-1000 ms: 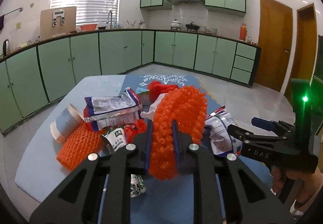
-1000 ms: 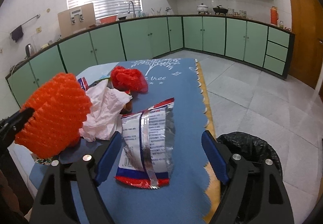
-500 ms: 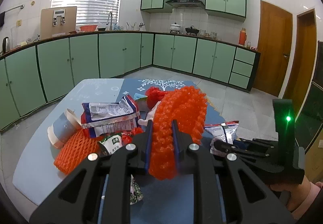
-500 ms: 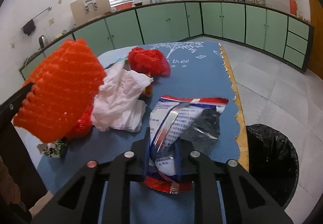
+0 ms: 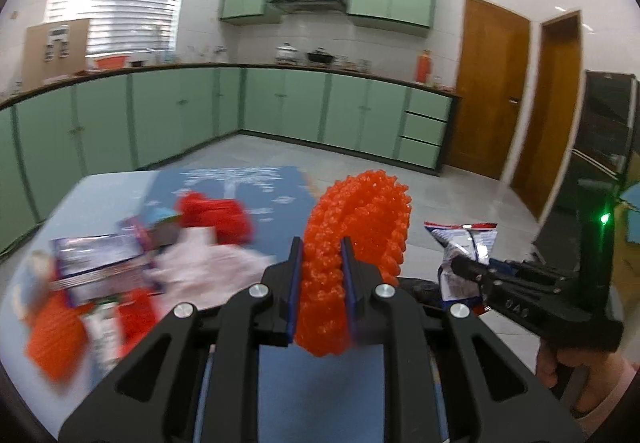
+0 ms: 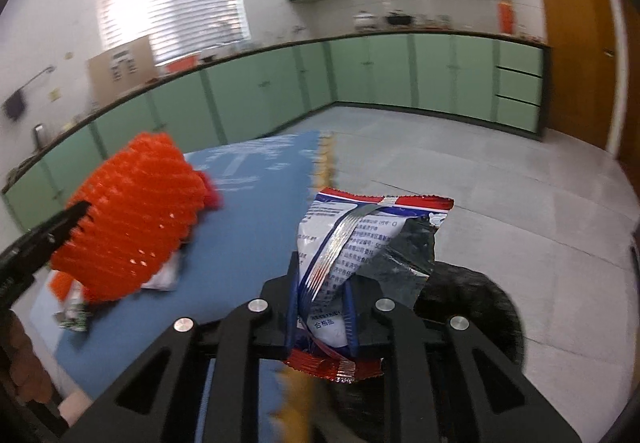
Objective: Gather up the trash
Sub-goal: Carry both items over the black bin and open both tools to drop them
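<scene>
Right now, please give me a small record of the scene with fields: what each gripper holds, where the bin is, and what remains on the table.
left gripper: shut on orange foam net, lifted off the table
right gripper: shut on snack wrapper, also lifted
trash bin: black bag liner, on the floor beside the table, below the right gripper
table: blue cloth
remaining trash: wrappers, white tissue, red bag, another orange net; blurred
</scene>
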Demonstrator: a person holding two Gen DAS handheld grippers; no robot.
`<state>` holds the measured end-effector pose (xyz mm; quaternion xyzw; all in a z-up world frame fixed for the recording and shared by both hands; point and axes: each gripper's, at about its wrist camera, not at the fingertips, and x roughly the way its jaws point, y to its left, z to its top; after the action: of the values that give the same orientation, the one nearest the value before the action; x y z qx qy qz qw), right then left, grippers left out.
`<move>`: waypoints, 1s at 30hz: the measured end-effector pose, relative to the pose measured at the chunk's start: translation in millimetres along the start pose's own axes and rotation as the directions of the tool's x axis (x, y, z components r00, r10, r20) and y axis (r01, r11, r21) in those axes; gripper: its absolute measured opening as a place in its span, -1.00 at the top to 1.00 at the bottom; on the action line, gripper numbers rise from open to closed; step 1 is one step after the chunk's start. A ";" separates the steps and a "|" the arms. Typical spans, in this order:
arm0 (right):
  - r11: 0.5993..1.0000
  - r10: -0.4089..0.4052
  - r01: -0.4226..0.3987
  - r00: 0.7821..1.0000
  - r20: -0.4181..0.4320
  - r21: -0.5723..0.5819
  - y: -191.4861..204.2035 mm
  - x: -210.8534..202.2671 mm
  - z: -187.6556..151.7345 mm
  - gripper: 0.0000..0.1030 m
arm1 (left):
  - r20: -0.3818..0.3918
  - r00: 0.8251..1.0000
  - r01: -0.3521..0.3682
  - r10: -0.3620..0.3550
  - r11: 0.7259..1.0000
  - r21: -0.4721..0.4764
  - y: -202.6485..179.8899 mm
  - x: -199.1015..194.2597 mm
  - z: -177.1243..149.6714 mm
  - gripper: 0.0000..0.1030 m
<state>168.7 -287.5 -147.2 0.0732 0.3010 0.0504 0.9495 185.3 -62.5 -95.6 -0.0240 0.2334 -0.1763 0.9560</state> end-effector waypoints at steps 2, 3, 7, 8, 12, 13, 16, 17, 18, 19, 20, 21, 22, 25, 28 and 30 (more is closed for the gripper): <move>0.999 -0.036 0.036 0.999 -0.002 0.028 -19.6 1.5 -2.7 0.63 | -0.018 0.999 0.043 -0.043 0.999 0.013 -18.0 19.9 1.7 0.66; 0.997 -0.060 0.061 0.998 -0.006 0.037 -29.5 3.1 -4.6 0.63 | -0.029 0.998 0.060 -0.060 0.998 0.018 -26.2 30.3 1.8 0.66; 0.990 -0.111 0.114 0.993 -0.035 0.079 -61.5 11.6 -13.1 0.63 | -0.090 0.989 0.123 -0.120 0.992 0.033 -56.1 74.7 -1.9 0.65; 0.989 -0.121 0.124 0.992 -0.044 0.086 -69.4 15.2 -16.0 0.63 | -0.105 0.986 0.134 -0.130 0.990 0.035 -61.1 83.7 -4.1 0.65; 0.979 -0.151 0.162 0.984 -0.093 0.121 -96.7 29.7 -23.9 0.39 | -0.171 0.971 0.178 -0.169 0.983 0.040 -77.9 118.8 -11.6 0.53; 0.977 -0.159 0.171 0.982 -0.101 0.127 -101.7 31.2 -24.7 0.27 | -0.184 0.968 0.183 -0.173 0.982 0.043 -82.0 126.7 -12.3 0.47; 0.973 -0.179 0.194 0.976 -0.120 0.124 -111.5 36.6 -26.9 0.21 | -0.198 0.964 0.189 -0.175 0.981 0.052 -90.4 138.4 -13.2 0.20; 0.972 -0.183 0.199 0.975 -0.126 0.127 -113.8 37.7 -27.0 0.15 | -0.198 0.964 0.190 -0.176 0.980 0.055 -91.4 140.5 -12.5 0.16; 0.970 -0.185 0.202 0.974 -0.129 0.135 -115.5 37.3 -27.2 0.13 | -0.200 0.963 0.195 -0.181 0.979 0.053 -91.5 141.9 -11.7 0.06; 0.968 -0.189 0.207 0.974 -0.128 0.143 -116.3 36.0 -28.2 0.06 | -0.200 0.963 0.197 -0.183 0.979 0.051 -91.7 143.6 -10.0 -0.03; 0.967 -0.191 0.209 0.973 -0.127 0.148 -116.7 35.6 -27.4 -0.01 | -0.198 0.963 0.198 -0.185 0.979 0.046 -90.2 145.1 -9.3 -0.07; 0.965 -0.195 0.213 0.973 -0.124 0.152 -117.0 35.1 -27.1 -0.03 | -0.198 0.963 0.197 -0.185 0.979 0.043 -88.3 146.9 -7.8 -0.09; 0.964 -0.198 0.215 0.973 -0.123 0.153 -119.3 34.5 -28.5 -0.03 | -0.199 0.963 0.195 -0.183 0.980 0.041 -87.0 146.6 -6.1 -0.09; 0.965 -0.191 0.207 0.975 -0.112 0.160 -115.8 30.2 -26.1 -0.11 | -0.191 0.965 0.189 -0.181 0.982 0.028 -78.7 137.6 -3.2 -0.11; 0.970 -0.195 0.205 0.977 -0.087 0.130 -105.3 22.2 -23.3 -0.25 | -0.155 0.977 0.154 -0.149 0.988 0.018 -63.6 118.6 0.8 -0.19; 0.976 -0.184 0.190 0.981 -0.061 0.109 -91.2 16.0 -18.6 -0.32 | -0.127 0.986 0.114 -0.110 0.993 0.022 -53.1 99.5 3.0 -0.22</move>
<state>175.7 -373.0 -186.7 0.0976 0.3327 -0.0547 0.9364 251.9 -147.0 -129.7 -0.0122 0.2888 -0.2341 0.9282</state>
